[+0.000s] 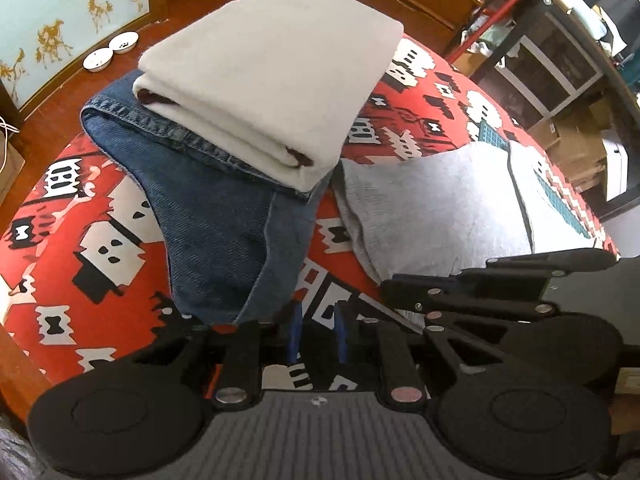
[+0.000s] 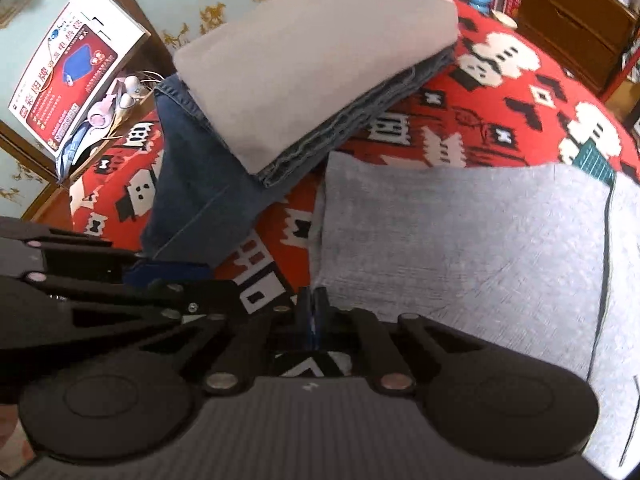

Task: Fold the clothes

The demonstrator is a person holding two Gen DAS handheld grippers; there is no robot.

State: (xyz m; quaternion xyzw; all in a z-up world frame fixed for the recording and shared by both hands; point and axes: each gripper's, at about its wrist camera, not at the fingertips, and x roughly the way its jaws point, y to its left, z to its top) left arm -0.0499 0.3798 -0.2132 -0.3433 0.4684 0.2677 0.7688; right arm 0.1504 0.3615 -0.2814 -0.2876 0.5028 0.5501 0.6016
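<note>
Neatly folded cream garment (image 1: 272,80), atop jeans (image 1: 224,216)

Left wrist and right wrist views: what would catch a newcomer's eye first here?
The loud red, black and white patterned cloth covering the round table grabs attention first. Toward its far side sits a folded cream garment stacked on folded blue jeans. A grey garment lies flat beside the stack, with the right gripper closed at its near-left corner and the left gripper slightly open over the cloth.
</note>
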